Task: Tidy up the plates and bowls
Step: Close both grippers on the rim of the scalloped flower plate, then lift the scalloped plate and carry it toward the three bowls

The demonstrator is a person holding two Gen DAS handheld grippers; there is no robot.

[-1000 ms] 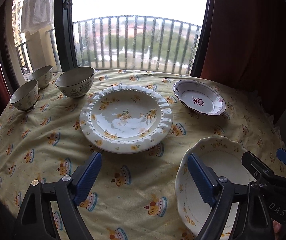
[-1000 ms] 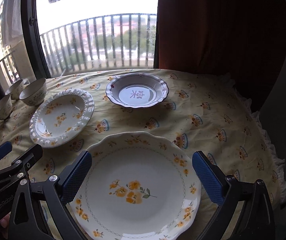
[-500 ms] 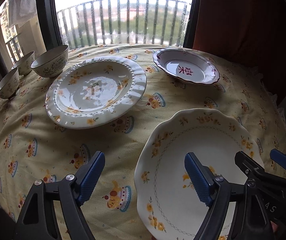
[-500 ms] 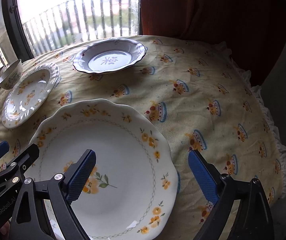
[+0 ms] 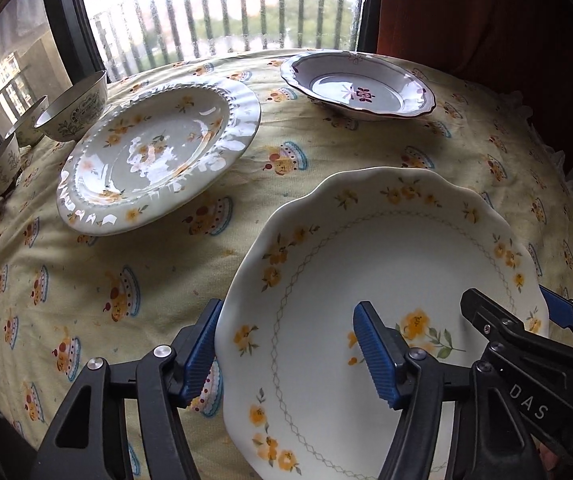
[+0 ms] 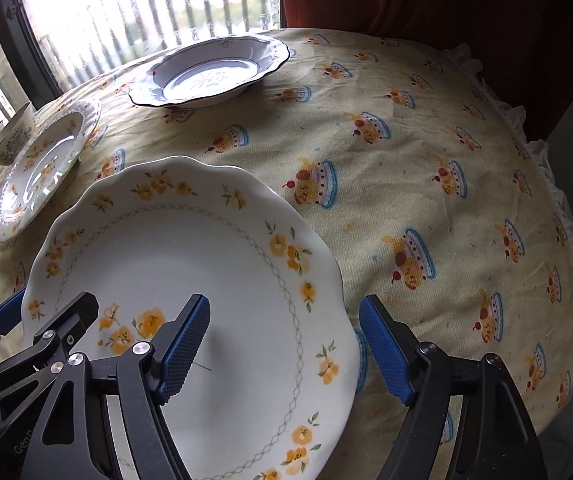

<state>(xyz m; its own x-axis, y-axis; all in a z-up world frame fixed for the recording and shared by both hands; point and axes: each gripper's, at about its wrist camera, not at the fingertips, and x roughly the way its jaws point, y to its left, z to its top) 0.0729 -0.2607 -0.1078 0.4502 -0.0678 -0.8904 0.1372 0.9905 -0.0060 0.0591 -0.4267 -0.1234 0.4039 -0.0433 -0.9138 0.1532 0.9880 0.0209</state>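
A white scalloped plate with yellow flowers (image 5: 386,264) lies at the near edge of the table and also shows in the right wrist view (image 6: 190,280). My left gripper (image 5: 286,350) is open and straddles the plate's left rim, one finger outside, one over the plate. My right gripper (image 6: 282,350) is open and straddles the plate's right rim the same way. A beaded floral plate (image 5: 158,152) sits at the left. A white deep plate with a red mark (image 5: 358,86) sits at the back. Three small bowls (image 5: 74,108) stand at the far left.
The round table wears a yellow cloth with a cake print (image 6: 426,184) and a frilled edge at the right. A window with a balcony railing (image 5: 226,12) is behind the table. A dark red curtain (image 6: 446,8) hangs at the back right.
Both grippers have moved forward and down to the flowered plate. Each now has its fingers on either side of a rim, and the jaws have narrowed.
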